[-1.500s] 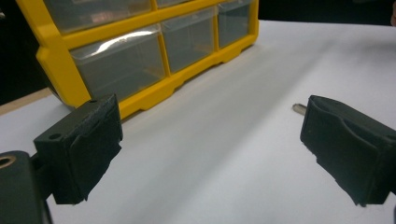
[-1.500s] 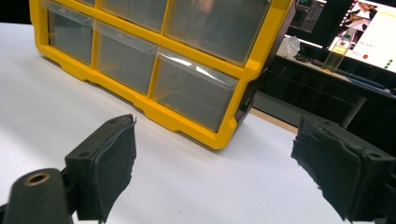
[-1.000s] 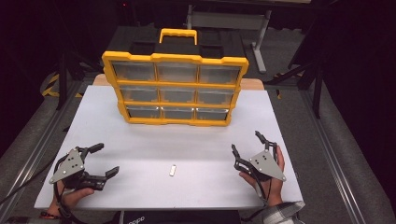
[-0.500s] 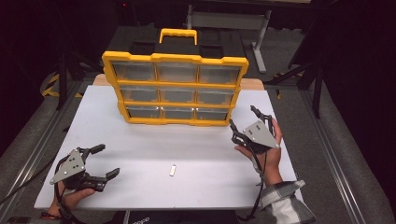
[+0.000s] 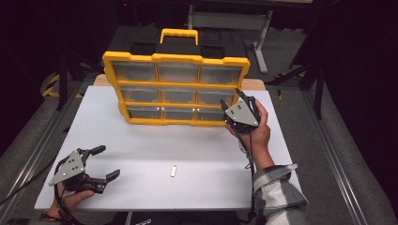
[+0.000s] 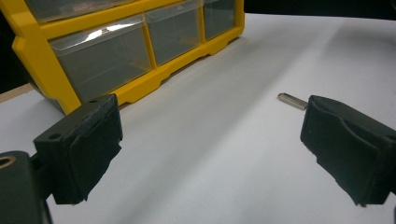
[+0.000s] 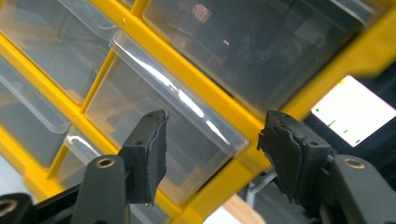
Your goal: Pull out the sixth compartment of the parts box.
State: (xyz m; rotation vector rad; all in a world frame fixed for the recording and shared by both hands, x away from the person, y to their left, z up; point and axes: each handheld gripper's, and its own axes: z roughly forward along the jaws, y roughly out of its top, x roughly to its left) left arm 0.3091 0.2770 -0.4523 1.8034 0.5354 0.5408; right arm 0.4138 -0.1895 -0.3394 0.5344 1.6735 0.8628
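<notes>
A yellow organizer (image 5: pixel 176 60) with clear plastic drawers stands at the back middle of the white table (image 5: pixel 141 140). My right gripper (image 5: pixel 231 99) is raised at its lower right corner, open, with its jaws pointed at the right column of drawers. In the right gripper view the open right gripper (image 7: pixel 212 144) frames the lip of one clear drawer (image 7: pixel 163 116) without holding it. My left gripper (image 5: pixel 109 162) rests at the front left of the table, open and empty. A small flat metal piece (image 5: pixel 173 171) lies on the table to its right, and sits just beyond the left gripper's (image 6: pixel 210 149) right jaw as the metal piece (image 6: pixel 292 99).
The organizer (image 6: pixel 130 60) has a yellow carry handle (image 5: pixel 178 33) on top. A wooden board edge (image 5: pixel 253 84) shows behind the table. Metal rails (image 5: pixel 338 159) run along both table sides, and a dark frame stands behind.
My right gripper has lifted from the front right of the table and moved forward to the organizer's lower right drawers. The left gripper and metal piece have stayed put.
</notes>
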